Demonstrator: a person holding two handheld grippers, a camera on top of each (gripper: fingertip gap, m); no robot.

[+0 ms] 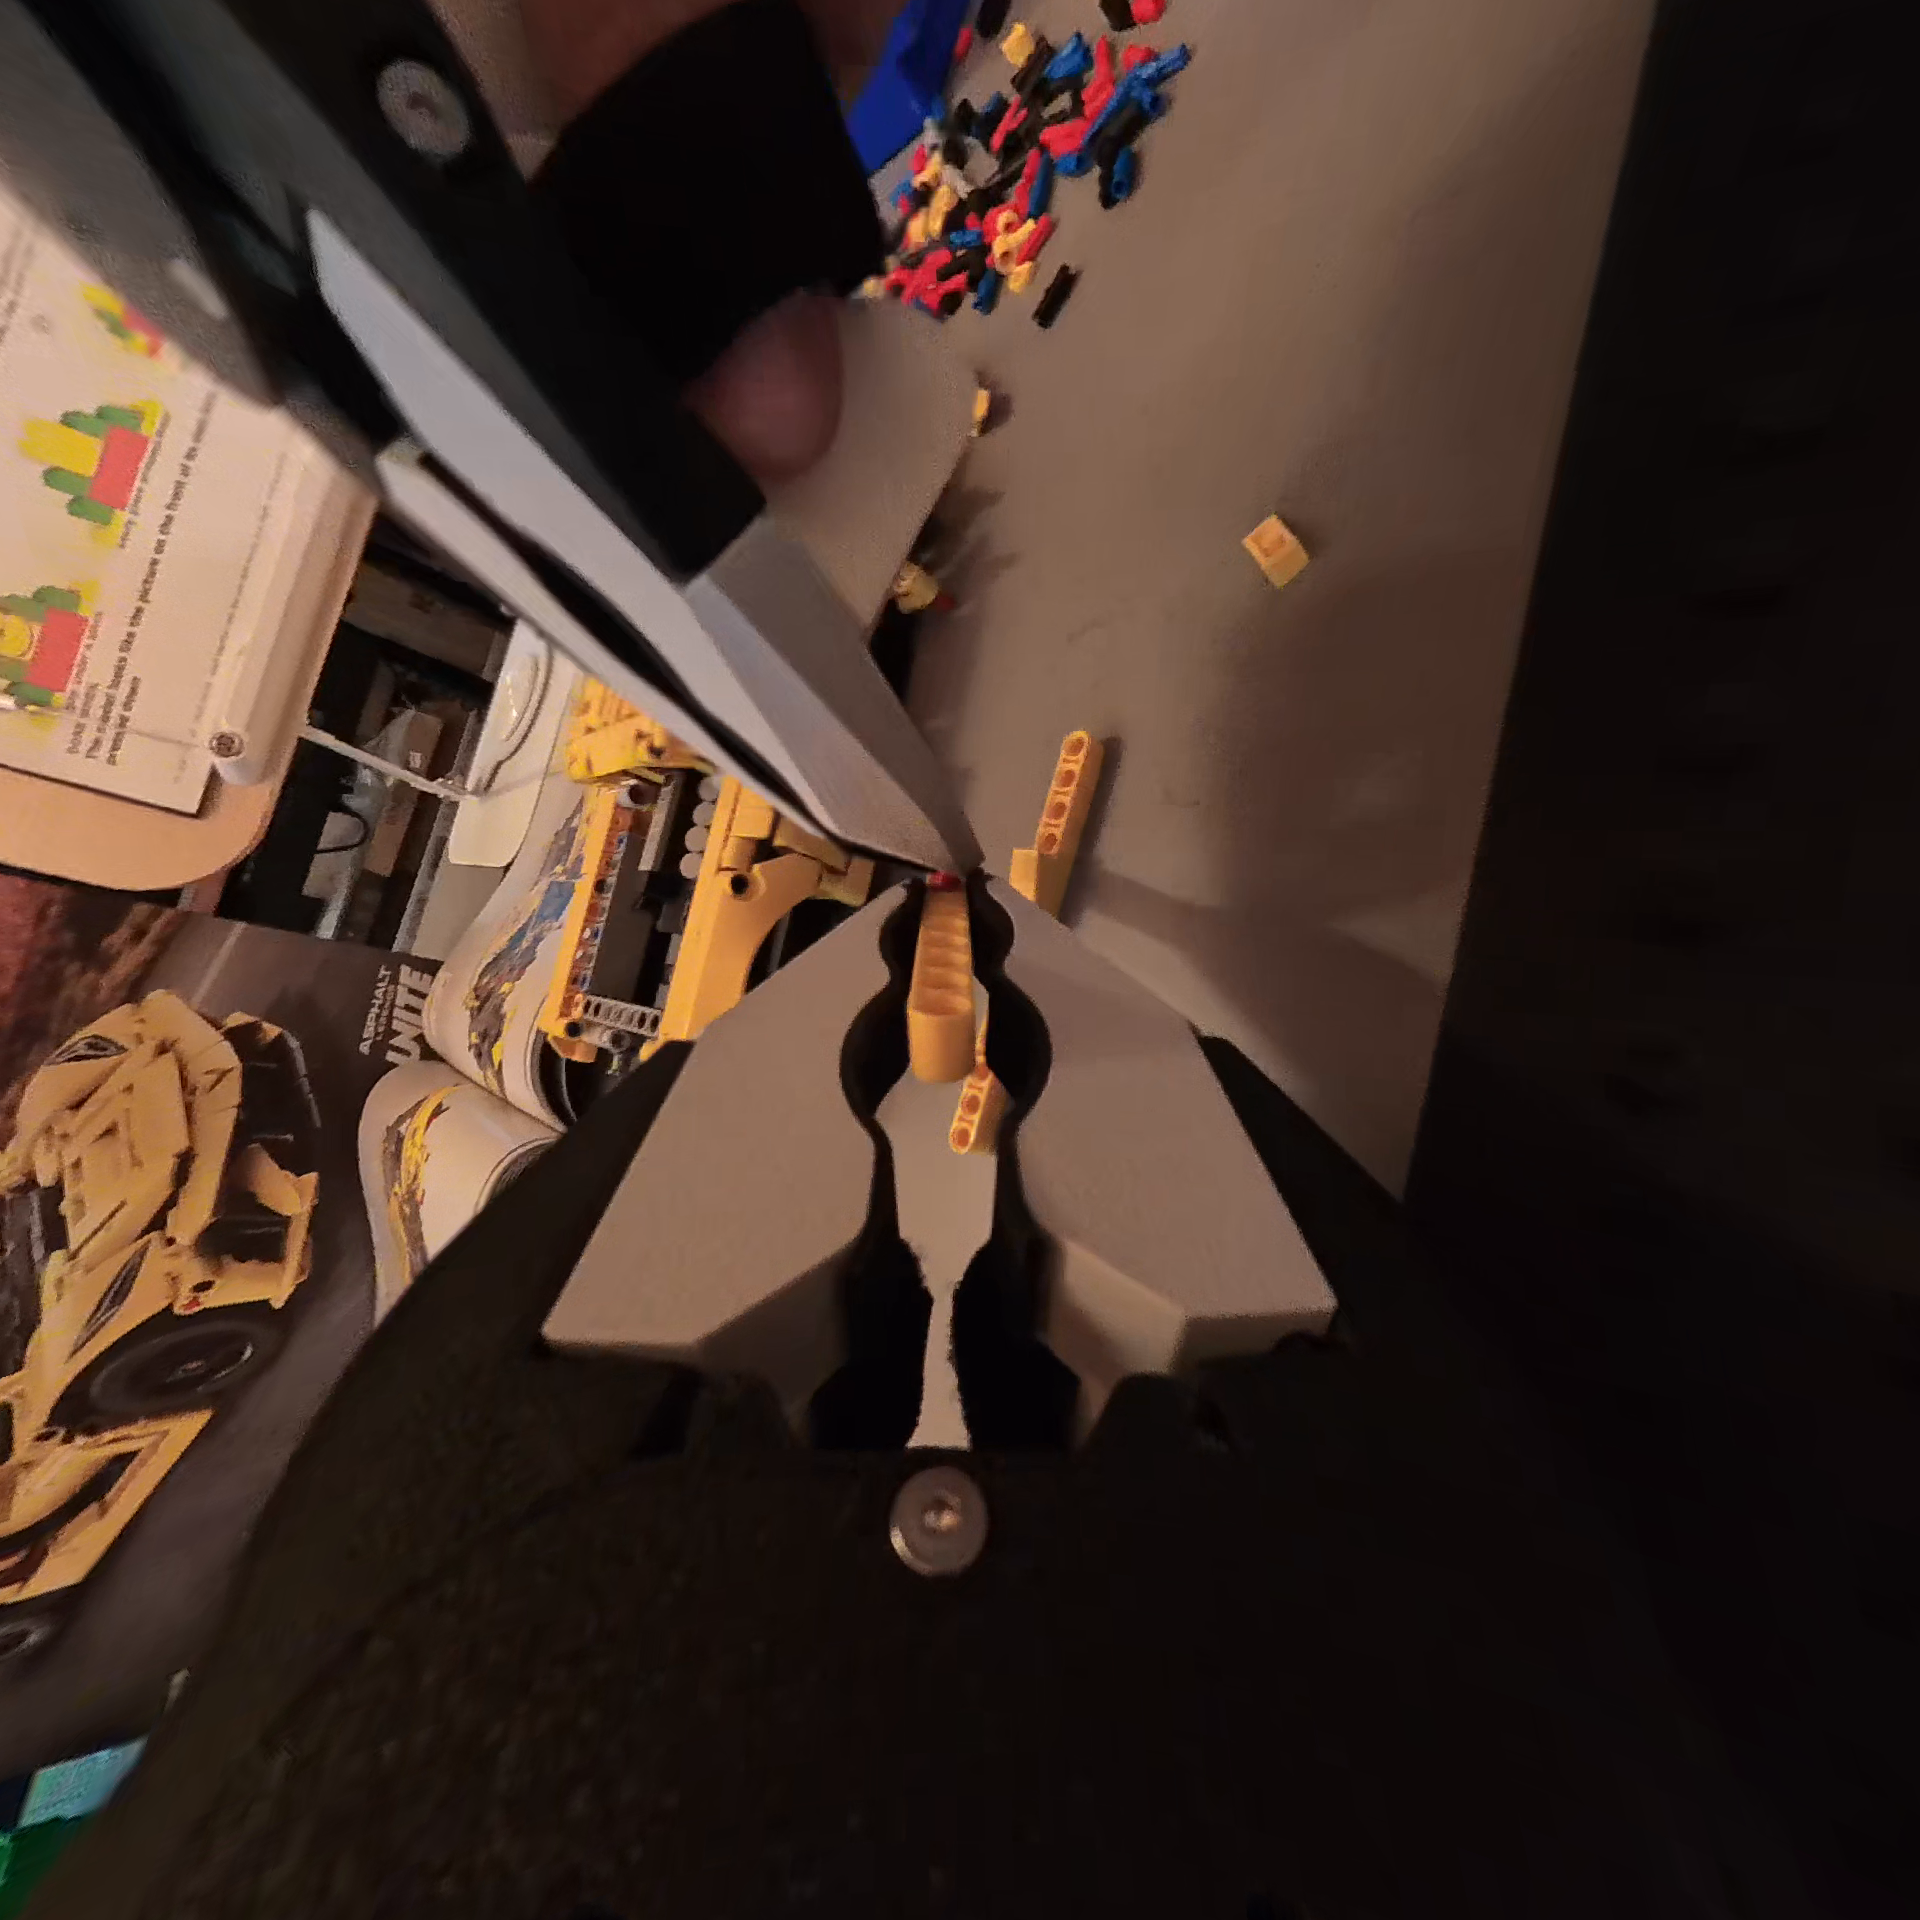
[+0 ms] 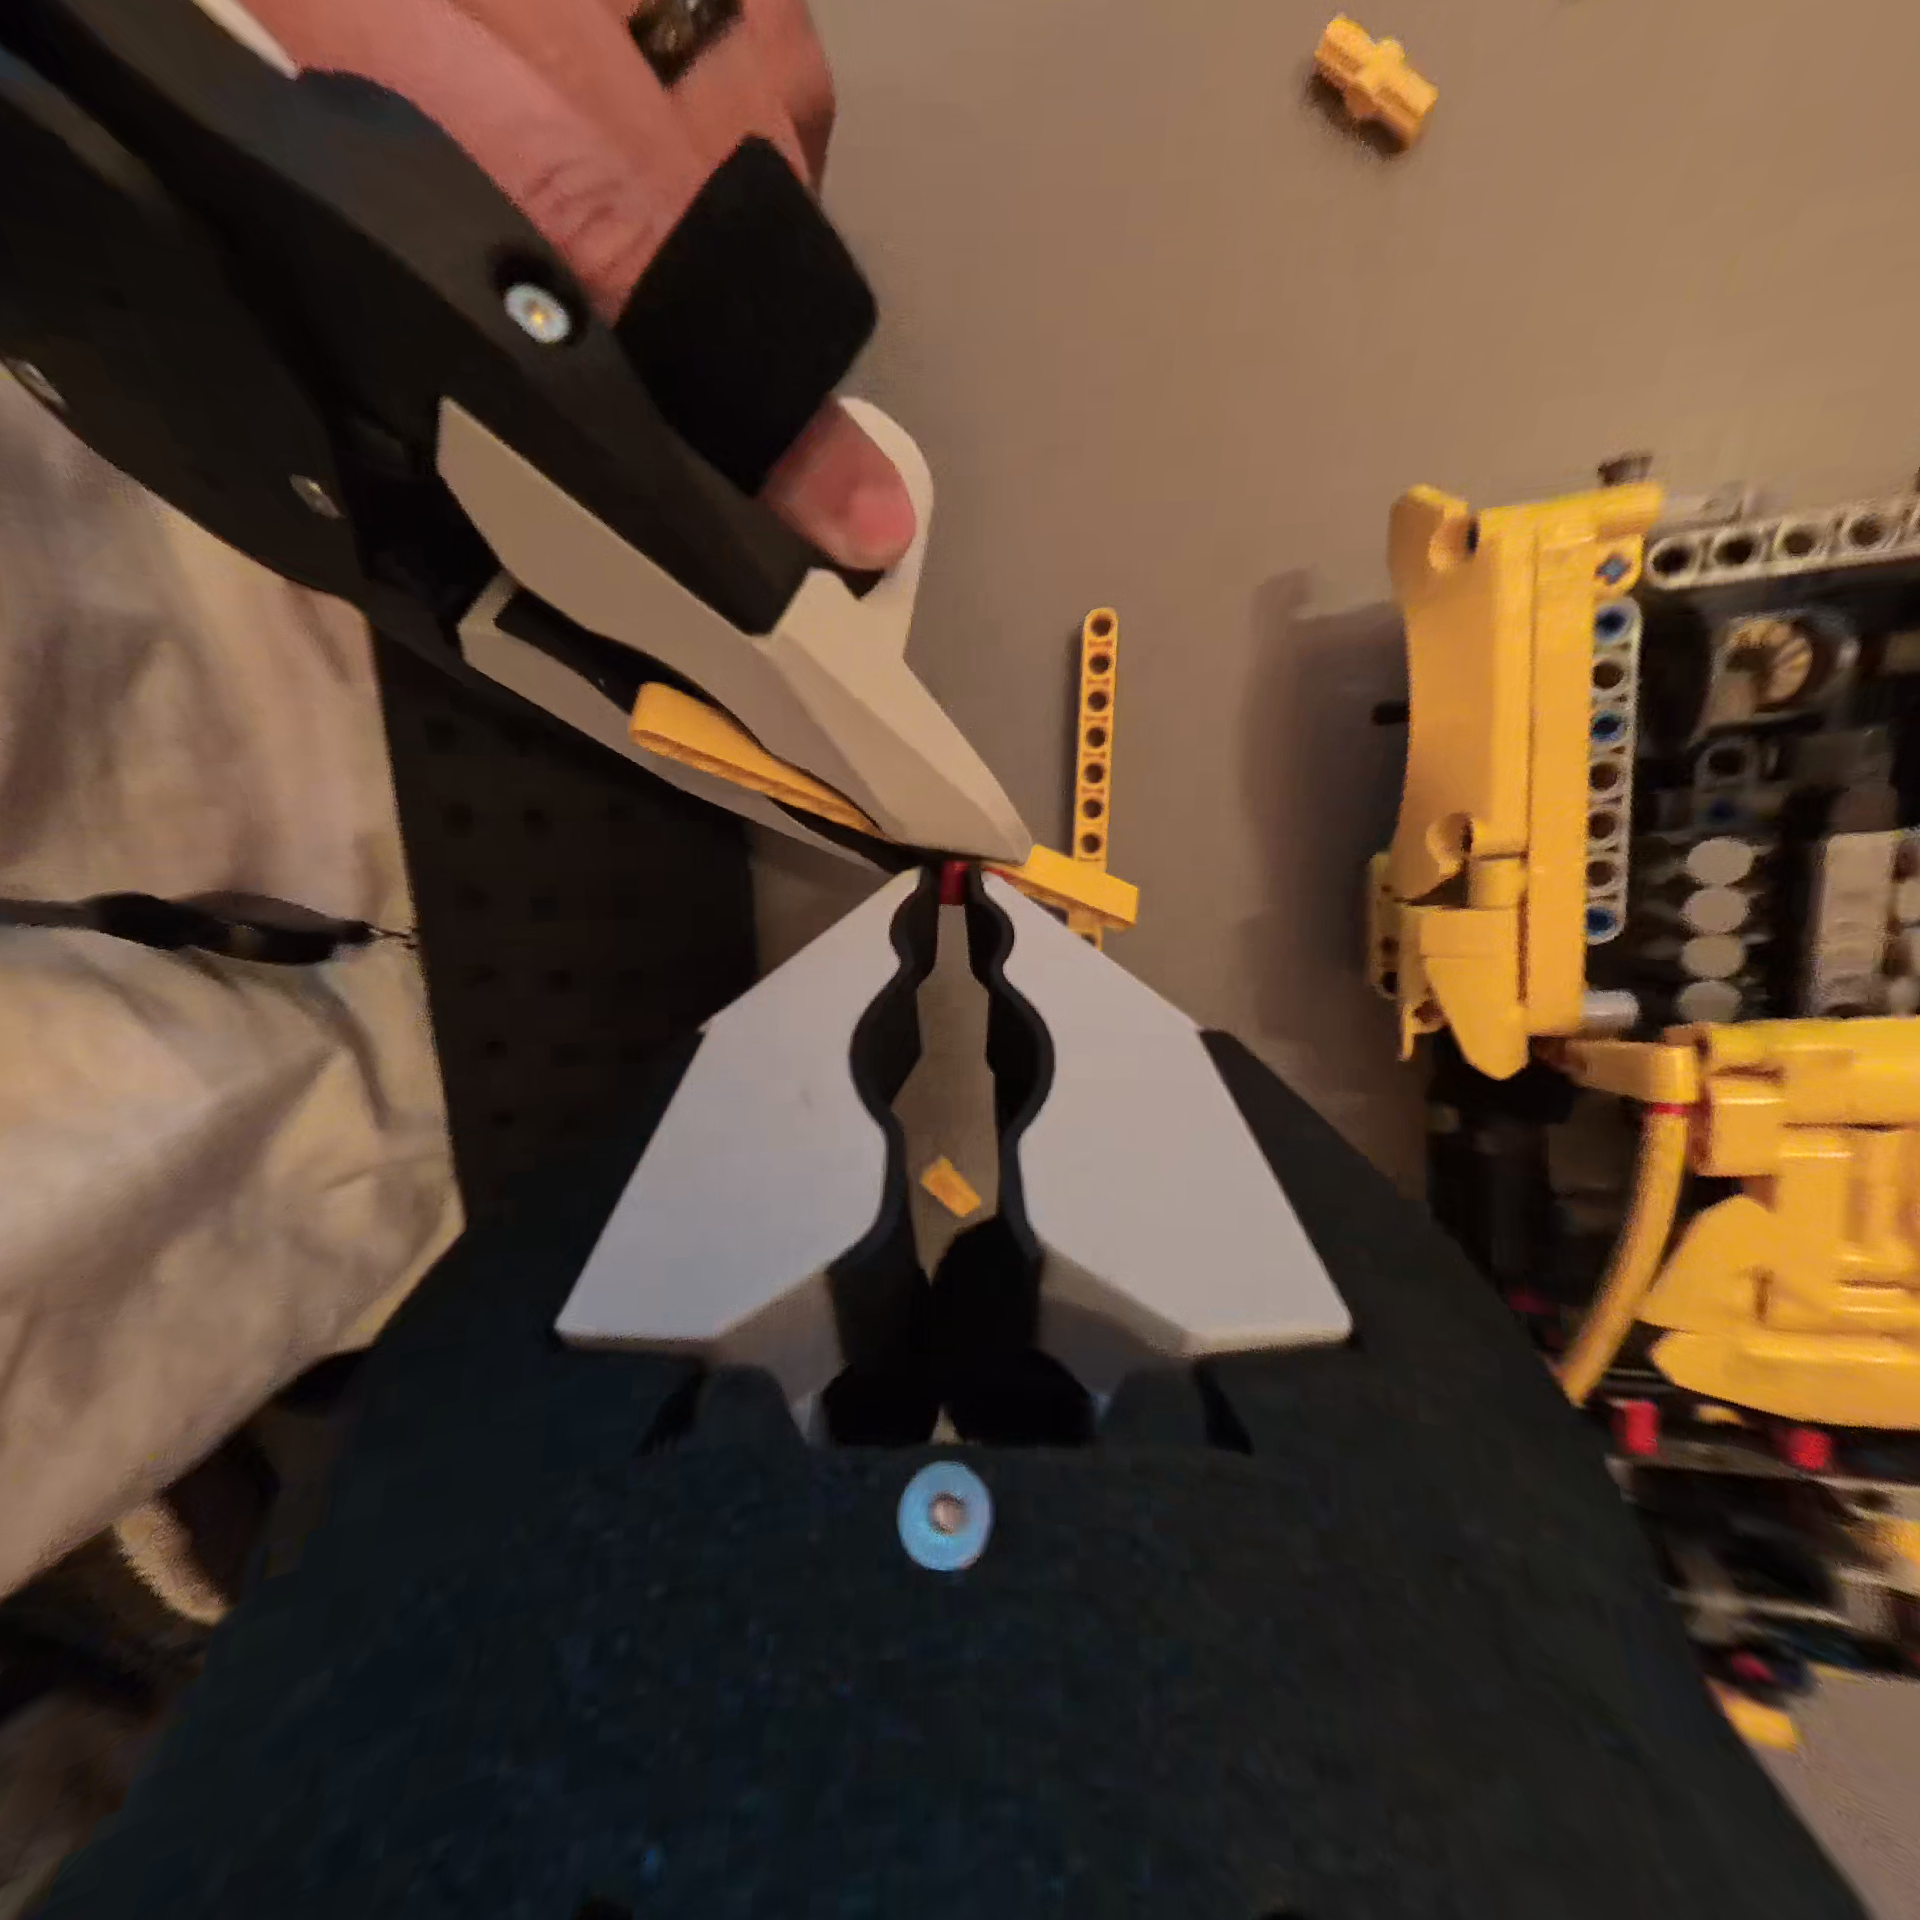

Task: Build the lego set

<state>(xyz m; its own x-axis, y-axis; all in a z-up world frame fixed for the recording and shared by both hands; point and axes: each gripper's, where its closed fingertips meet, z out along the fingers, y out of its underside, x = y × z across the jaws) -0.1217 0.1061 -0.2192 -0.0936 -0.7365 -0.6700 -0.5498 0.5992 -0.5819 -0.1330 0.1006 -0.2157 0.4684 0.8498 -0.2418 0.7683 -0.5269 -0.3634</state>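
My left gripper (image 1: pixel 943 888) is shut on a yellow beam (image 1: pixel 940 987) that lies lengthwise between its fingers. In the right wrist view the left gripper (image 2: pixel 1013 844) comes in from the upper left with that beam (image 2: pixel 727 750) in it. My right gripper (image 2: pixel 948 878) is shut on a small red pin (image 2: pixel 948 881). Its tip (image 1: pixel 951 860) meets the left gripper's tip, with the red pin (image 1: pixel 943 881) at the end of the yellow beam. The partly built yellow car (image 2: pixel 1662 935) stands to the right, and it also shows in the left wrist view (image 1: pixel 675 883).
A yellow holed beam (image 1: pixel 1065 810) lies just beyond the tips. A small yellow brick (image 1: pixel 1276 549) and a pile of small pins (image 1: pixel 1029 156) lie farther off. An open booklet (image 1: pixel 488 997) and the set's box (image 1: pixel 156 1195) are left. A yellow connector (image 2: pixel 1371 88) lies far back. My two grippers' fingertips are within a few centimetres of each other. My left tips are roughly 10 centimetres from the small yellow brick (image 1: pixel 1276 549). My right wrist view (image 2: pixel 957 1196) looks at it from another angle.
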